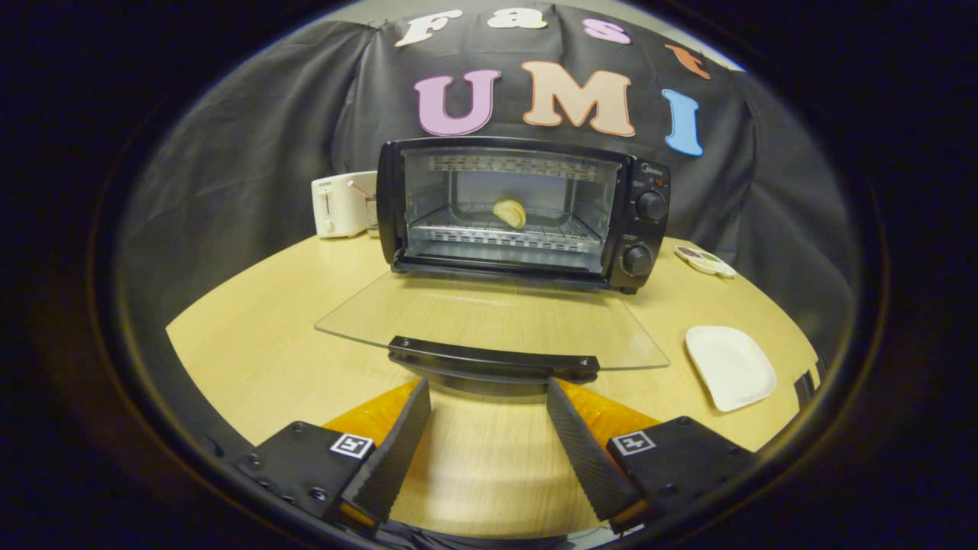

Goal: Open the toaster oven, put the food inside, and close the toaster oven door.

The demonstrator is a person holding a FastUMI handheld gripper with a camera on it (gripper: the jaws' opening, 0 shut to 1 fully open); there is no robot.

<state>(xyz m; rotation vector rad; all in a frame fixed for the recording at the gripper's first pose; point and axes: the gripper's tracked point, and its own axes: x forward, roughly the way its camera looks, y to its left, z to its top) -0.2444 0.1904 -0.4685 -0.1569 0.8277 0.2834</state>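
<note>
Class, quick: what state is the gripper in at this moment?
Gripper: open, holding nothing, jaws spread just short of the door handle of the open oven.

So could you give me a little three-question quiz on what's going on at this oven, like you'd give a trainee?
1. True or false: the oven door is shut.
2. Where is the food? A) on the white plate B) on the rack inside the oven C) between the fingers of the tool
3. What lies just ahead of the open fingers?

Key:
1. False: the glass door lies folded down flat over the table.
2. B
3. The door's handle; the fingers stand apart and grip nothing.
</note>
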